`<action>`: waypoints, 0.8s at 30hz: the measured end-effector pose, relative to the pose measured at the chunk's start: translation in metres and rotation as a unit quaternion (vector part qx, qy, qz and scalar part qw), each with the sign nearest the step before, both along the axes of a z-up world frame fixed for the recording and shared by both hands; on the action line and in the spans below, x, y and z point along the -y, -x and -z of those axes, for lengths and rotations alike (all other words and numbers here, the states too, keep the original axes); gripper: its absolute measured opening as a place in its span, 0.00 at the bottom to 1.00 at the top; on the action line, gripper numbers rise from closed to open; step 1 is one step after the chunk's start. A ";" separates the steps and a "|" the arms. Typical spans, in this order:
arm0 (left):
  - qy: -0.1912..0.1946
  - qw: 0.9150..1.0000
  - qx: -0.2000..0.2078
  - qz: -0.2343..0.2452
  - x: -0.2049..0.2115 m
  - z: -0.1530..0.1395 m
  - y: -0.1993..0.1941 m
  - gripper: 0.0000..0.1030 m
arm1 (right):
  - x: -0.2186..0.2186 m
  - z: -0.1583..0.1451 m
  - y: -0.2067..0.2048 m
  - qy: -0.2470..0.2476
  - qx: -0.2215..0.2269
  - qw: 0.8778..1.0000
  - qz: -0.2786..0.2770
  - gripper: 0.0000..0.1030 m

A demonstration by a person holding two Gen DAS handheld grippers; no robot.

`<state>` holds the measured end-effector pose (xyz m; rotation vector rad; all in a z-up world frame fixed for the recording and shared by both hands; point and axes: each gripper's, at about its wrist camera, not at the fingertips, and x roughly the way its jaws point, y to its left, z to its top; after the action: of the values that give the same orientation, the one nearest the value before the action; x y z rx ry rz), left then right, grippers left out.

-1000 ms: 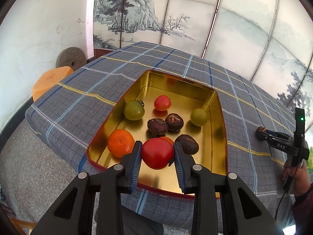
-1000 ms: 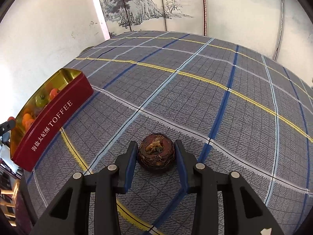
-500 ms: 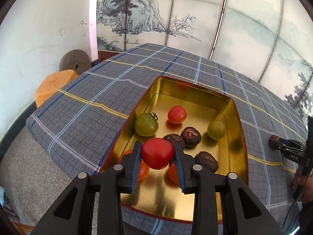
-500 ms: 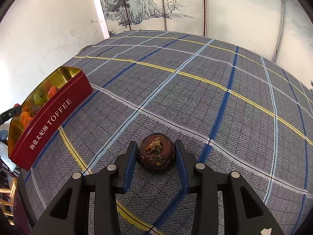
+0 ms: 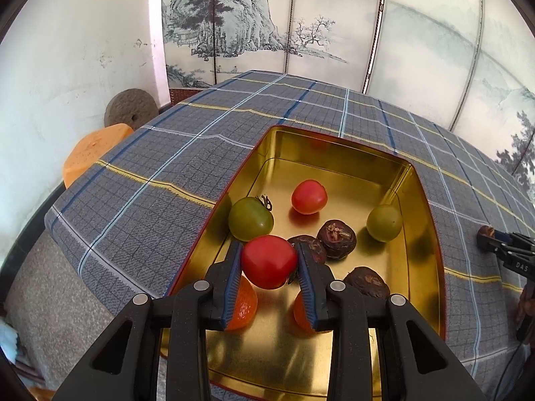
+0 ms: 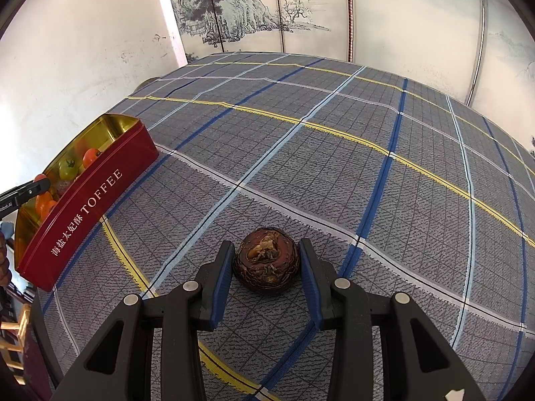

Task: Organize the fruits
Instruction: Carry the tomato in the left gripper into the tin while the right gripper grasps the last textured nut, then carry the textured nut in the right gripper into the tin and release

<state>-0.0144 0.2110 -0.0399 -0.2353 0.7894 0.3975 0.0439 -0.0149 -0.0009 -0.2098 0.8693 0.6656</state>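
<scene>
Red tomato (image 5: 269,261) in left tool (image 5: 270,265)

Bright even daylight, sharp focus, soft shadows, glare inside gold tin (image 5: 337,153), strong fisheye edge curvature

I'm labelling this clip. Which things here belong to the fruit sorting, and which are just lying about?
Job: red tomato in left tongs; dark wrinkled fruit between right tongs; toffee tin.
Lying about: millstone; orange stool.
</scene>
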 end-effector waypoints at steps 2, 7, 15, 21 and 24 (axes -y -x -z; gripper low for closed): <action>-0.003 1.000 -0.004 0.002 0.001 0.001 -0.002 0.33 | 0.000 0.000 0.000 0.000 0.000 1.000 0.000 0.35; -0.010 1.000 -0.012 0.002 0.002 0.004 -0.006 0.34 | 0.000 0.000 0.000 0.000 0.000 1.000 0.000 0.35; -0.025 1.000 -0.004 -0.008 0.003 0.000 -0.003 0.62 | 0.000 0.000 -0.001 0.000 0.000 1.000 0.000 0.35; -0.048 0.999 0.003 -0.006 0.010 -0.008 -0.001 0.68 | 0.000 0.000 -0.001 0.001 0.000 1.000 0.000 0.35; -0.055 0.998 0.003 -0.008 0.014 -0.011 0.002 0.69 | 0.001 0.000 -0.001 0.000 0.000 1.000 0.000 0.35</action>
<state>-0.0164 0.1970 -0.0285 -0.1407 0.7572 0.4525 0.0447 -0.0157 -0.0012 -0.2092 0.8691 0.6659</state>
